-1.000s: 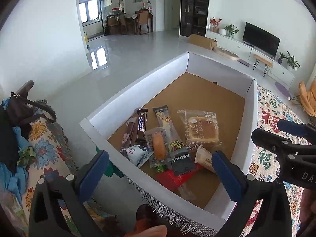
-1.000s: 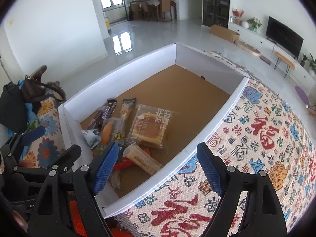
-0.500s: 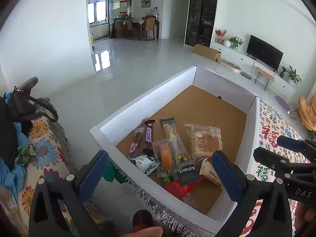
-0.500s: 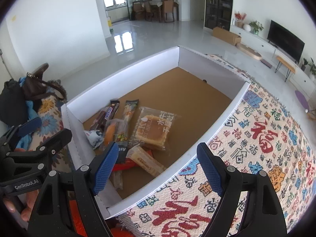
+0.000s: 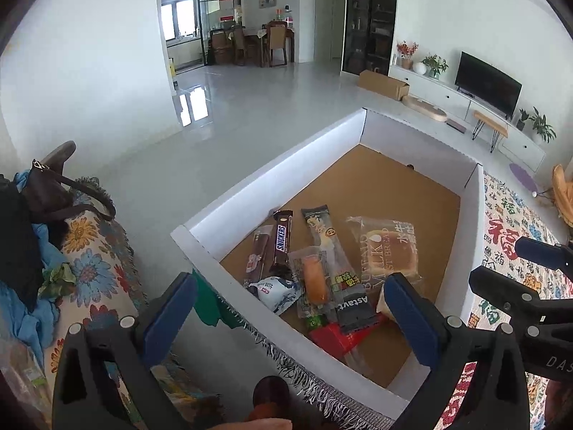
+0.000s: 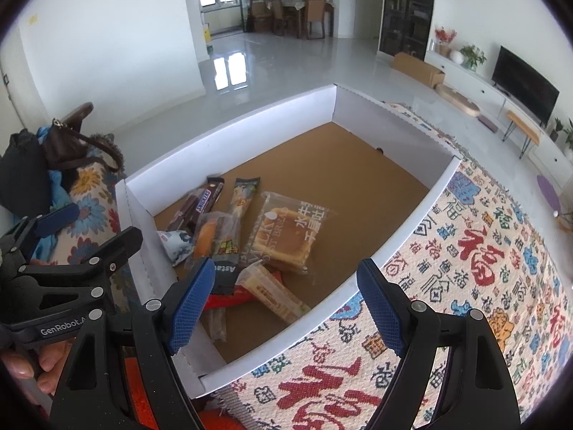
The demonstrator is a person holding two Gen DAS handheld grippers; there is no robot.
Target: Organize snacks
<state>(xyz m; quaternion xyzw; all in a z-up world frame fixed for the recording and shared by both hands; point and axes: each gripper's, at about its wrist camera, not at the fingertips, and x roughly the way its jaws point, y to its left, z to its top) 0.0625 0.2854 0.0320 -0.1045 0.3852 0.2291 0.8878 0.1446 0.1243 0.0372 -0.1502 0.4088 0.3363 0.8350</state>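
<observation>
Blue-padded, both spread wide and empty, left gripper (image 5: 290, 315) and right gripper (image 6: 286, 301) hovering over white box (image 6: 229, 143) near corner, snack pile (image 6: 229, 240) lying just ahead inside, Snickers bar (image 5: 282, 243) long axis pointing away, left nearer.

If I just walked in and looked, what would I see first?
First you'd spot the big white box with its brown floor, and the heap of snacks crowded into its near corner: a Snickers bar, a clear bag of milk bread and a red packet. Next, the cloth with bold red and blue characters beside the box. Both sets of blue-padded tongs, left and right, hover open above it all, holding nothing.
</observation>
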